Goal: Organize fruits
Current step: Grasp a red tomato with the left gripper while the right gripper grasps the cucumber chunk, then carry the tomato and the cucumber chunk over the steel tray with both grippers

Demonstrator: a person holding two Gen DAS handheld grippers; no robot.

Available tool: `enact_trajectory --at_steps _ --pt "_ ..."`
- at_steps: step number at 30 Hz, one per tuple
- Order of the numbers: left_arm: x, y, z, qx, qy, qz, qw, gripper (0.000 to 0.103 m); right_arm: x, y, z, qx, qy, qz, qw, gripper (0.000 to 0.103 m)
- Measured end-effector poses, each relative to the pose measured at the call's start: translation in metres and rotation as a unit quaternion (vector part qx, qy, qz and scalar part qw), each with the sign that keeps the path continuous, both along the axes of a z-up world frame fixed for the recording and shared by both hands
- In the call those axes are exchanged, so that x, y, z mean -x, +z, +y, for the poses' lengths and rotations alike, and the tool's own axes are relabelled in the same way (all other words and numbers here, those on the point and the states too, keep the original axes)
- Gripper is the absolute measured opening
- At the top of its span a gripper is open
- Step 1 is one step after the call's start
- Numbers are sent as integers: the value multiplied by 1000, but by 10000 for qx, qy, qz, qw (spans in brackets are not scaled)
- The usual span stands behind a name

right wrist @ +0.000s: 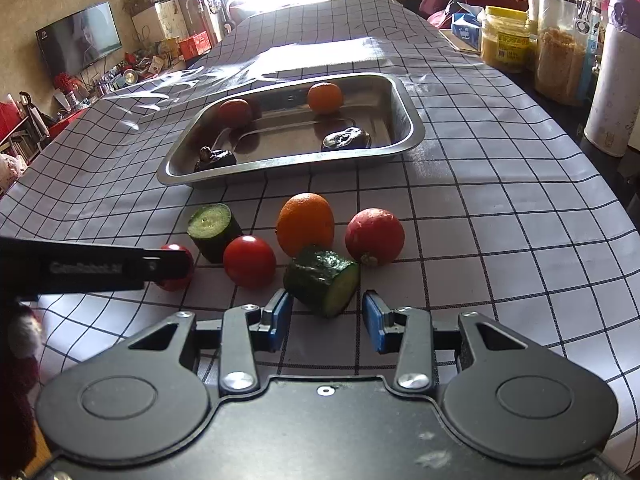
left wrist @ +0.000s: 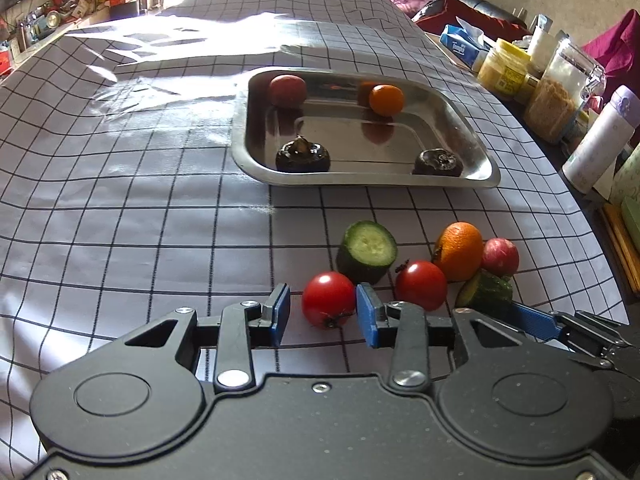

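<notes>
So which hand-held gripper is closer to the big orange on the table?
Right. The right hand-held gripper is around a cucumber piece touching the orange; the left hand-held gripper straddles a tomato farther off.

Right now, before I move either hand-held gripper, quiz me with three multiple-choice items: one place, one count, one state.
1. Between the jaws of the left hand-held gripper lies:
A. a round red tomato
B. a banana
C. a green apple

2. How many pieces are in the shiny rectangular metal tray?
A. two
B. four
C. seven

3. The dark green cucumber chunk at the right hand-held gripper:
A. stands upright on its cut end
B. lies on its side
C. is fully peeled

Answers: A, the tomato sits there; B, four pieces lie inside; B, its cut face points sideways.
</notes>
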State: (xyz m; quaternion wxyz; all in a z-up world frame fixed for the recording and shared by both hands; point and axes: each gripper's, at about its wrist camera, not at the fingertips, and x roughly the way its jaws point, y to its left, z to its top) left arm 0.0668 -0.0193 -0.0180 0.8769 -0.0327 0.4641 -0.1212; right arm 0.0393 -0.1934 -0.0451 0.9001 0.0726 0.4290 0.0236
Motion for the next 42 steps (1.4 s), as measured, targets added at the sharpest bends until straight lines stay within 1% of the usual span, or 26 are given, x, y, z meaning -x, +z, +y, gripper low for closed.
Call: enact_trajectory --at_steps 6,11,13,16,19,23,28,33,40,41,42 --pt "1 4 9 -43 168 -127 9998 48 -4 -1 3 51 -27 -67 10000 44" --pt "1 5 17 -102 280 -200 9994 48 -10 -3 4 45 -44 -131 9999 50" --pt "2 6 19 -116 274 -228 9993 48 -11 -3 5 72 -54 -164 9998 51" --pt "3 5 20 -73 185 -239 9995 48 -13 -4 8 164 -83 -207 9996 50" --pt "5 4 18 -63 37 -266 9996 49 -11 -4 10 308 -80 -214 9993 43" --pt "7 2 12 -105 -128 -315 9994 52 -8 -2 7 274 -53 -175 9995 43" --pt "6 -2 5 -86 -270 -251 9993 54 -5 -1 4 157 20 -100 9998 43" --pt "2 -7 -2 -97 -337 -155 9993 55 -2 1 4 149 29 -134 9998 43" --pt "-2 -15 -11 -118 -367 -1 9993 54 -1 3 1 106 17 -138 9998 43" --pt "-2 -15 -12 -127 -369 -20 9992 53 -1 3 1 93 23 -133 9999 43" --pt "-2 -14 -14 -132 -389 -29 9991 48 0 3 1 84 29 -130 9999 43"
